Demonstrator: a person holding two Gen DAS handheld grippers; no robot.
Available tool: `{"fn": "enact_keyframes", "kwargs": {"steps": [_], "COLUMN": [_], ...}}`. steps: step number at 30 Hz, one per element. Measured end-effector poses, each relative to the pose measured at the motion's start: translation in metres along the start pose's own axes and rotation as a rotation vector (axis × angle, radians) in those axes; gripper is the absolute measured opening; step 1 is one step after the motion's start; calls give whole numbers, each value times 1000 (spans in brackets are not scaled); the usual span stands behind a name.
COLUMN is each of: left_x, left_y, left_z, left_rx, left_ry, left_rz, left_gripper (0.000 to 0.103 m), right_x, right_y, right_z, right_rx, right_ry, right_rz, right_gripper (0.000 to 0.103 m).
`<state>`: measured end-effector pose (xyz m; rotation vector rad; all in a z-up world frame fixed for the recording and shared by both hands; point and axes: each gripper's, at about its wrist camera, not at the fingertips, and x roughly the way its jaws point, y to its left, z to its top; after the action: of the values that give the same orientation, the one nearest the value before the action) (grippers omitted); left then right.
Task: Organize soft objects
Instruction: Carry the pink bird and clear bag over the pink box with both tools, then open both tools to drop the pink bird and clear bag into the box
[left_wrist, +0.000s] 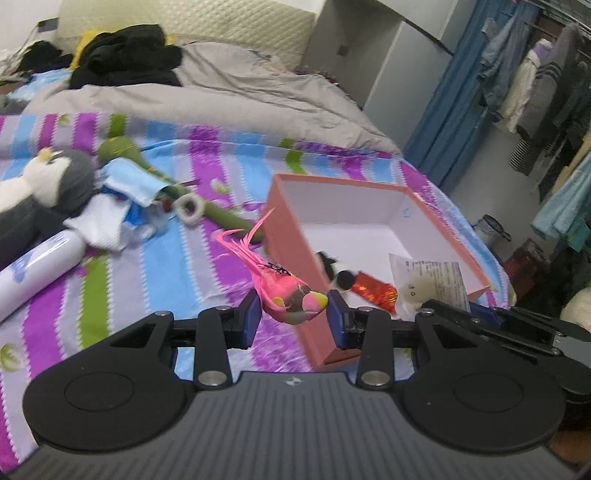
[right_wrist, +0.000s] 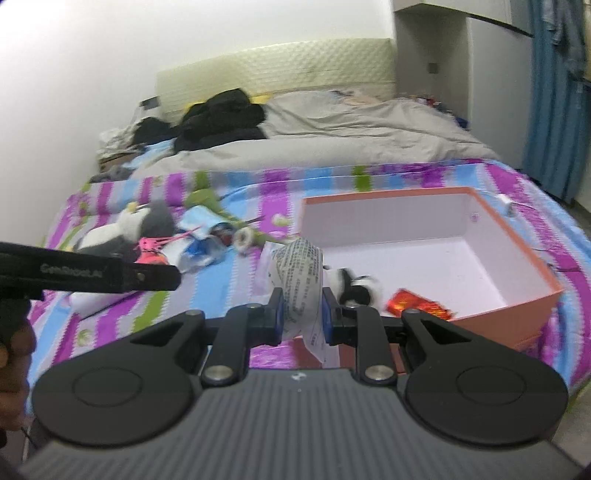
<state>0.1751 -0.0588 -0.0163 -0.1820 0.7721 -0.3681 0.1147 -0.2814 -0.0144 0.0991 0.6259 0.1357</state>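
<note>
The left gripper (left_wrist: 291, 319) has its fingers clamped on a pink toy bird (left_wrist: 284, 295), held above the striped bedspread (left_wrist: 155, 280) just beside the near corner of the open pink box (left_wrist: 284, 236). To finish well, carry it over the rim before letting go, clear of the toys already inside. The right gripper (right_wrist: 302, 314) points downward toward the box, fingers clamped on a printed plastic packet (right_wrist: 301, 273); it should likewise cross the wall first.
</note>
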Motion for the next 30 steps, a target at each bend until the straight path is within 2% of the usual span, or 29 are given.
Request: {"fn": "enact_keyframes", "kwargs": {"steps": [6, 13, 21, 30], "left_x": [40, 100, 165, 232], "left_y": [-37, -69, -92, -102], "left_z": [18, 36, 57, 62], "left_rx": [40, 80, 105, 129], "left_ry": [30, 97, 185, 282], "left_rz": [-53, -78, -72, -78], "left_gripper": [44, 44, 44, 44], "right_x": [11, 42, 86, 130], "right_y": [-38, -83, -128, -157], "right_z": [9, 15, 21, 14], "right_rx": [41, 78, 125, 169], "right_ry": [14, 87, 163, 228], "right_rz": [-61, -136, -166, -176], "right_gripper": [24, 24, 24, 25]}}
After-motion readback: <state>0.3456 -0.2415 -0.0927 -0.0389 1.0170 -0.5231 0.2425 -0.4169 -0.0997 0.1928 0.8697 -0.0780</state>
